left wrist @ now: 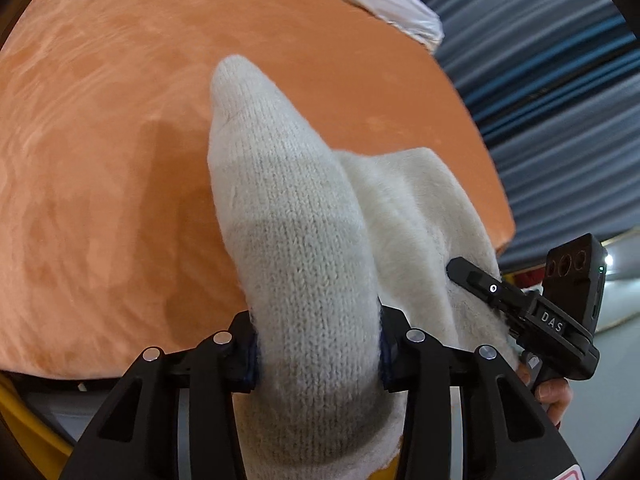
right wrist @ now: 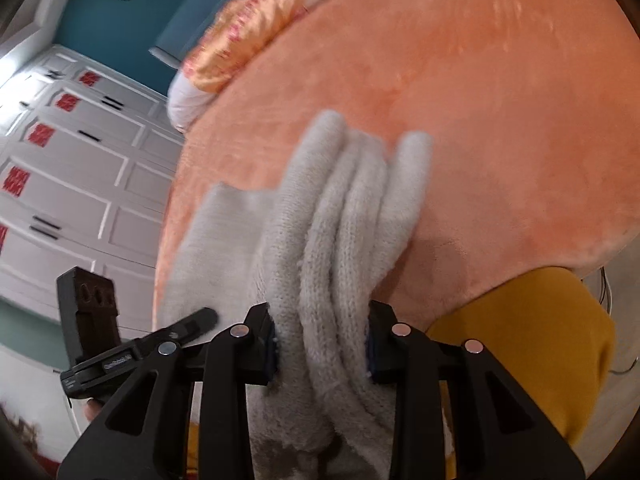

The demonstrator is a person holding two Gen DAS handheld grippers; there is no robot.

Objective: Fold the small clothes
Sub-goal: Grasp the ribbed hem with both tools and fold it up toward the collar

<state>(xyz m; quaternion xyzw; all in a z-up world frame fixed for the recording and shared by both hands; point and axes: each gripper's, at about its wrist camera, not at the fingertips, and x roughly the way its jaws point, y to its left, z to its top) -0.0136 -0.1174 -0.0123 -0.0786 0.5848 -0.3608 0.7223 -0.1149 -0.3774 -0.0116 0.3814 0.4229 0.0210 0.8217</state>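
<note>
Left wrist view: the left tongs (left wrist: 318,354) are clenched on a white knitted glove (left wrist: 288,208), whose thumb-like tip points away over the orange bed cover (left wrist: 100,140); the glove hangs lifted off the cover, judging by its shadow there. The right tongs (left wrist: 480,280) show at the right edge, gripping the glove's far side, with a hand (left wrist: 554,394) under them. To fold well, both grips should stay level and taut so the knit does not sag, then carry one edge across onto the other before letting go. The left tongs point steeply down toward the bed. Right wrist view: the right tongs (right wrist: 320,344) are clenched on the bunched fingers of the glove (right wrist: 344,216), which fan out ahead above the orange bed cover (right wrist: 500,80). The left tongs (right wrist: 192,320) pinch the cuff side at the left. A mustard sleeve (right wrist: 540,340) sits at lower right, a white wardrobe (right wrist: 80,168) and a patterned pillow (right wrist: 248,28) lie beyond. These tongs tilt down too, less steeply.
</note>
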